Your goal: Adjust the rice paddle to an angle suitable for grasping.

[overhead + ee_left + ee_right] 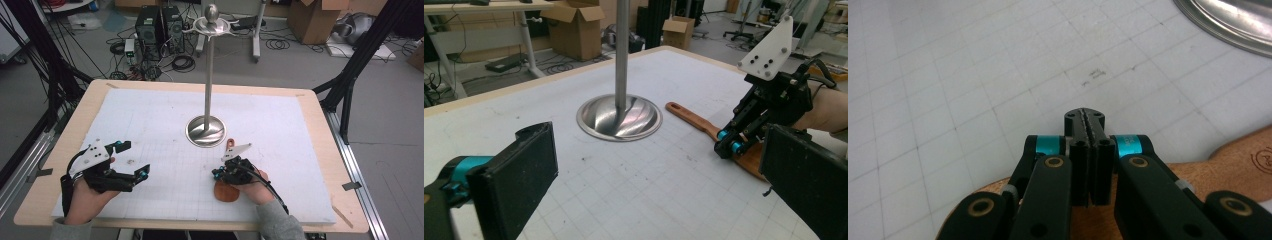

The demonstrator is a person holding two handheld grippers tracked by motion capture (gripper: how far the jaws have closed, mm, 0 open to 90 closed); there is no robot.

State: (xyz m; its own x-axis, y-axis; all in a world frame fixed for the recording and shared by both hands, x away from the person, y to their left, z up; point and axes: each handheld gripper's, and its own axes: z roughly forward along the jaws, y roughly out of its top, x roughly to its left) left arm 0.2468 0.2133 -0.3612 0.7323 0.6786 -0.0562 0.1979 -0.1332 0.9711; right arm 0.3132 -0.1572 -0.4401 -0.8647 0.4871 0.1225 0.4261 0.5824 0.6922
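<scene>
Left gripper (133,161): my jaws stand wide apart with nothing between them, hovering over the white mat (150,115) on the left, well apart from the spoon.
Stand (206,131): its round steel base sits mid-mat and the pole rises to a hooked top; the spoon's handle end lies just beside the base.
Wooden spoon (226,192): it lies flat on the mat, handle end with its hole toward the base, bowl toward me, under my right hand.
Right gripper (218,175): my jaws are pressed together on nothing, poised over the spoon's middle; in the right gripper view (1090,131) the wood passes beneath them.
Risk: clenched like this, I can only push the spoon, so it may skid against the base.
Risk: a grip at the broad bowl may slip and tip the handle.
</scene>
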